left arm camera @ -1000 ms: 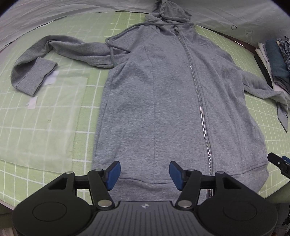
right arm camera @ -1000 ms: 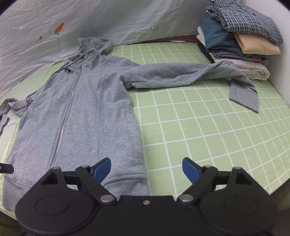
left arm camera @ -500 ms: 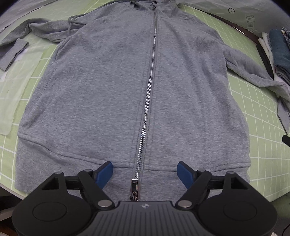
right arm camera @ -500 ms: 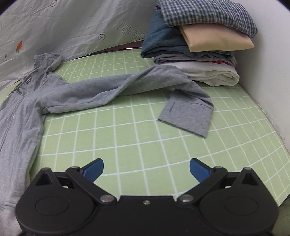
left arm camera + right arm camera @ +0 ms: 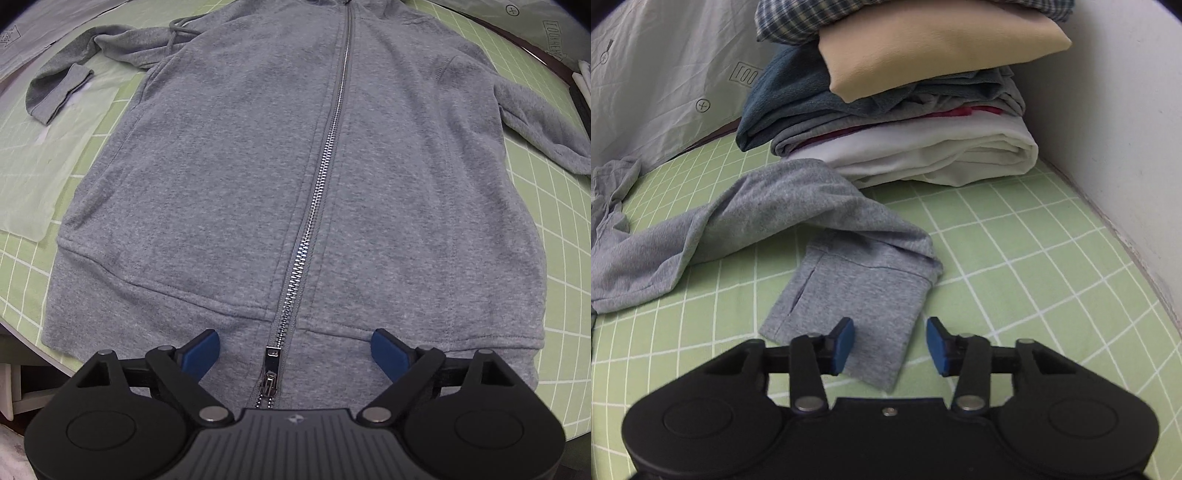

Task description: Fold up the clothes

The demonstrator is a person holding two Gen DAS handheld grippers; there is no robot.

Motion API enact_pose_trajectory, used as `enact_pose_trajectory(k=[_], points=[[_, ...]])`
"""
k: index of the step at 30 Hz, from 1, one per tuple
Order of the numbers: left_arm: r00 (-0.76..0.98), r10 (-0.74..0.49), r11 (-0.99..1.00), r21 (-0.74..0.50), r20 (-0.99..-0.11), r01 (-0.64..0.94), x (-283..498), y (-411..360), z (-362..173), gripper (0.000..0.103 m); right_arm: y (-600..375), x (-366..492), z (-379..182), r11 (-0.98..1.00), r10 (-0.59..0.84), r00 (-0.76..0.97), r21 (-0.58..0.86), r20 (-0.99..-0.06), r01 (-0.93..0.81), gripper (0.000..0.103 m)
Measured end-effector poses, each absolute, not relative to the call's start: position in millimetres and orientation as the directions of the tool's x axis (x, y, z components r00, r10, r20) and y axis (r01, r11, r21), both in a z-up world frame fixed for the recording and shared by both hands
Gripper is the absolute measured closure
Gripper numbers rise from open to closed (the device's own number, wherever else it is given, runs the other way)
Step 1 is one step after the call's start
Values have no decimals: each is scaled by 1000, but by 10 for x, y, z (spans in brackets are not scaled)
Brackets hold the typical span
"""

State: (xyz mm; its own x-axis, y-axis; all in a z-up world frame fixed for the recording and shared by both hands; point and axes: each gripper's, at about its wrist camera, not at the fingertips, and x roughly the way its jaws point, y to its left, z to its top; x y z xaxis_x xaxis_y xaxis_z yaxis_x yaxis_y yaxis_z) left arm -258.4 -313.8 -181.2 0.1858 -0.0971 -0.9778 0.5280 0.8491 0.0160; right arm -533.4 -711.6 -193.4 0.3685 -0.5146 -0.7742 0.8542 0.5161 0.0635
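One grey zip hoodie (image 5: 229,192), laid flat and zipped on the green grid mat (image 5: 1015,258), both sleeves spread; no fold made yet. Left gripper (image 5: 295,350): jaws opening wide over the hem, astride the zipper pull (image 5: 272,352), gripping nothing. Right gripper (image 5: 890,341): jaws closing around the right sleeve cuff (image 5: 849,295), not yet pinching. Stack of folded clothes (image 5: 916,110) beyond: finished items.

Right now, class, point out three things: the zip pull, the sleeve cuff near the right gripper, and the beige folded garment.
zip pull (image 5: 269,384), left wrist view, on the metal tab.
sleeve cuff (image 5: 849,295), right wrist view, on its flat middle.
beige folded garment (image 5: 938,48), right wrist view, on its front fold.
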Motion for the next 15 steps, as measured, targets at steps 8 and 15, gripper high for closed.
enact_pose_trajectory(k=[8, 15], points=[[168, -96, 871, -1, -981, 490, -2545, -3068, -1848, 4, -6968, -5358, -1704, 555, -742, 223, -393, -632, 733, 99], [171, -88, 885, 1, -981, 465, -2567, -3039, -1851, 3, -7163, -5791, -1670, 432, -758, 54, -438, -650, 789, 92]])
